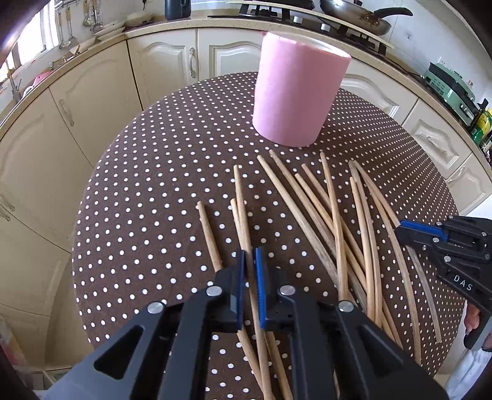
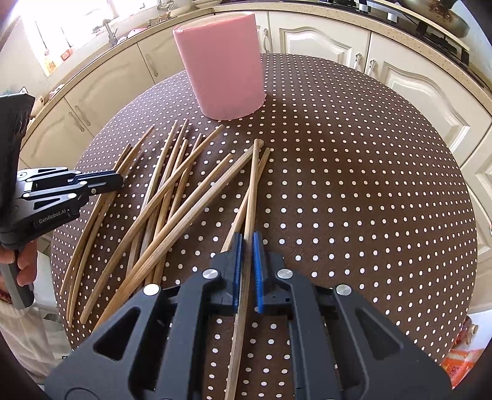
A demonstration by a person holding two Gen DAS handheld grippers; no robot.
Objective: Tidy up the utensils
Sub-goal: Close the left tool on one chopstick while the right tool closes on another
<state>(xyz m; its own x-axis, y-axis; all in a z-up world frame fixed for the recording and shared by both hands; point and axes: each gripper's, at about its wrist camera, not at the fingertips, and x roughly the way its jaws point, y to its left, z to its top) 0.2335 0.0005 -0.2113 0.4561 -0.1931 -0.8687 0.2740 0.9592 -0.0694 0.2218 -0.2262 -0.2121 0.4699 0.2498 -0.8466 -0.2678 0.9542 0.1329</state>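
A tall pink cylinder holder [image 1: 298, 92] [image 2: 223, 67] stands upright at the far side of the round polka-dot table [image 1: 147, 184] [image 2: 353, 184]. Several wooden chopsticks [image 1: 338, 230] [image 2: 166, 197] lie scattered in front of it. My left gripper [image 1: 250, 252] is shut on one chopstick [image 1: 241, 209] at the pile's left edge; from the right wrist it shows at the left [image 2: 120, 181]. My right gripper [image 2: 246, 237] is shut on another chopstick [image 2: 253, 184] at the pile's right side, its far tip pointing toward the holder; it shows at the right edge [image 1: 399, 229] of the left wrist view.
Cream kitchen cabinets [image 1: 101, 101] [image 2: 409, 70] curve around beyond the table. A stove with a frying pan [image 1: 353, 15] sits on the counter behind. A person's hand [image 2: 24, 264] grips the left tool's handle. The table's right half [image 2: 369, 215] holds only cloth.
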